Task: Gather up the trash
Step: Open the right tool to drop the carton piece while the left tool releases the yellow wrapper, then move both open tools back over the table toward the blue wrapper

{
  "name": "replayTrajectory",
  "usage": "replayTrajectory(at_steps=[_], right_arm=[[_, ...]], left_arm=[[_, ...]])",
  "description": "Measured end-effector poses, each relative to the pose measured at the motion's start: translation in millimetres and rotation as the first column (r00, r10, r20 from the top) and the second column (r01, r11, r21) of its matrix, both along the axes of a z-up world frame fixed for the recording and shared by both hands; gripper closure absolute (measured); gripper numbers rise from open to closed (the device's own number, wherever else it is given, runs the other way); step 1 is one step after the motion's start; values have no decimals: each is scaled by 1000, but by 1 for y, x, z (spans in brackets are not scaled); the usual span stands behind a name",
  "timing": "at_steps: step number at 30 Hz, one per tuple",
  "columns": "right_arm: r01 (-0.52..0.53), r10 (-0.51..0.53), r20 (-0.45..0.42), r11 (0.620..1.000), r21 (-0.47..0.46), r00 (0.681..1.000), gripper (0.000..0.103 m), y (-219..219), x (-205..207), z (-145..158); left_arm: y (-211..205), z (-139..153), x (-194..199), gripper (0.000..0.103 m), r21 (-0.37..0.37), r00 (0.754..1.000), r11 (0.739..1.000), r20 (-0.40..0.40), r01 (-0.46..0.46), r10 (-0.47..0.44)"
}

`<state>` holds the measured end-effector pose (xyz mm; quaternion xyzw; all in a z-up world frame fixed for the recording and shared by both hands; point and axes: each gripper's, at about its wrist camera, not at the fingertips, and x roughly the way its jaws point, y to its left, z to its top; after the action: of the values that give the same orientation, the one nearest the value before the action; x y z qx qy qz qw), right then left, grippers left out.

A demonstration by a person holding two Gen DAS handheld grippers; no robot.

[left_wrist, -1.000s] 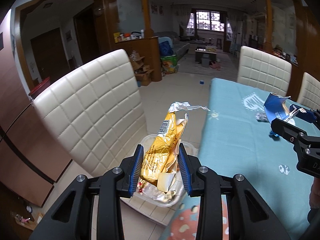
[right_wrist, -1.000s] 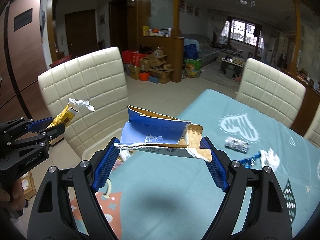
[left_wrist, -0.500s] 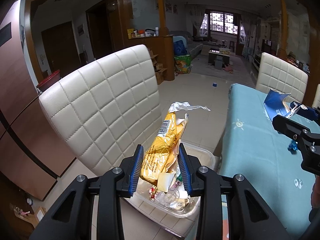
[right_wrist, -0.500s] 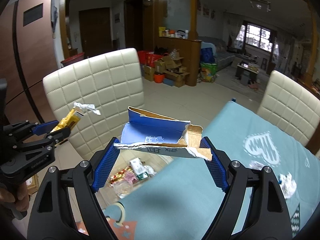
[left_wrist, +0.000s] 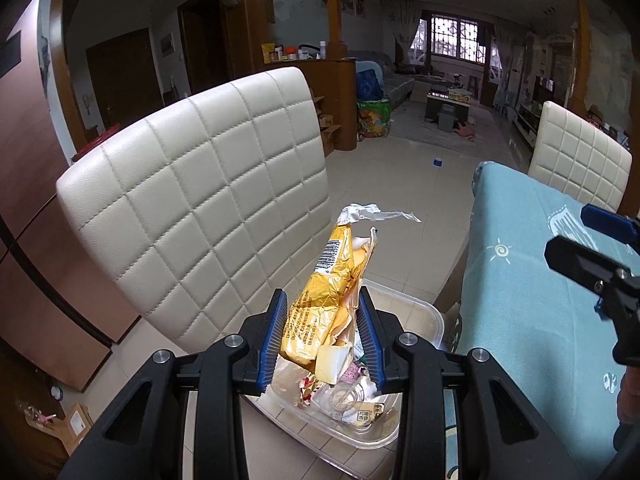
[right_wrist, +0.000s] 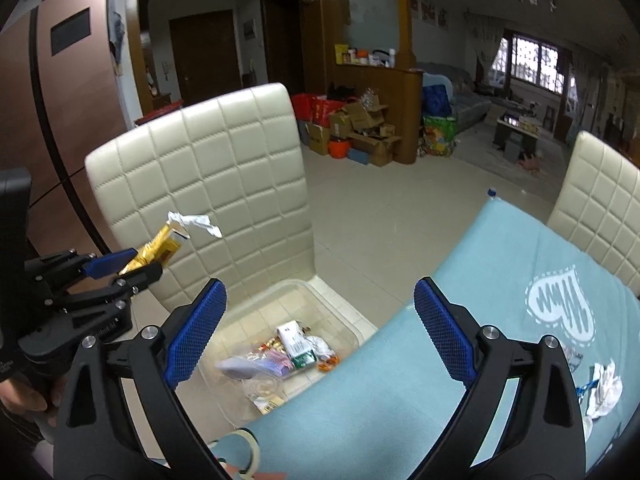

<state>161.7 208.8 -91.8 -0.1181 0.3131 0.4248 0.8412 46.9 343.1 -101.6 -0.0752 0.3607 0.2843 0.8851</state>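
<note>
My left gripper is shut on a yellow snack wrapper and holds it above a clear plastic bin on the chair seat. The wrapper and left gripper also show in the right wrist view. My right gripper is open and empty above the same bin, which holds several pieces of trash, including a blurred bluish piece. White crumpled paper and a blue scrap lie on the teal tablecloth.
A cream quilted chair backs the bin. Another cream chair stands at the table's far side. Cardboard boxes are stacked by a wooden partition on the tiled floor.
My right gripper opened and the blue cardboard box it held is gone from the fingers; a blurred bluish piece is now in the bin. Both grippers moved left over the bin.
</note>
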Motion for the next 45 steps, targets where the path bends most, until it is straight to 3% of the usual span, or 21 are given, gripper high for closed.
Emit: replayTrajectory(at_steps=[9, 23, 25, 27, 28, 45], right_arm=[[111, -113, -39, 993, -37, 993, 9, -26, 25, -17], [134, -136, -43, 989, -63, 990, 9, -39, 30, -25], [135, -138, -42, 989, -63, 990, 9, -39, 30, -25], [137, -140, -44, 989, -62, 989, 9, -40, 30, -24], [138, -141, -44, 988, -62, 989, 9, -41, 30, -24], [201, -201, -2, 979, -48, 980, 9, -87, 4, 3]], left_arm=[[-12, -7, 21, 67, -3, 999, 999, -17, 50, -50], [-21, -8, 32, 66, -13, 995, 995, -7, 100, -100], [-22, -5, 31, 54, -38, 993, 993, 10, 115, -115], [-21, -1, 28, 30, -67, 991, 989, 47, 129, -126], [-21, 2, 26, 27, -63, 991, 990, 64, 123, -119], [-43, 22, 16, 25, -57, 988, 988, 72, 144, -140]])
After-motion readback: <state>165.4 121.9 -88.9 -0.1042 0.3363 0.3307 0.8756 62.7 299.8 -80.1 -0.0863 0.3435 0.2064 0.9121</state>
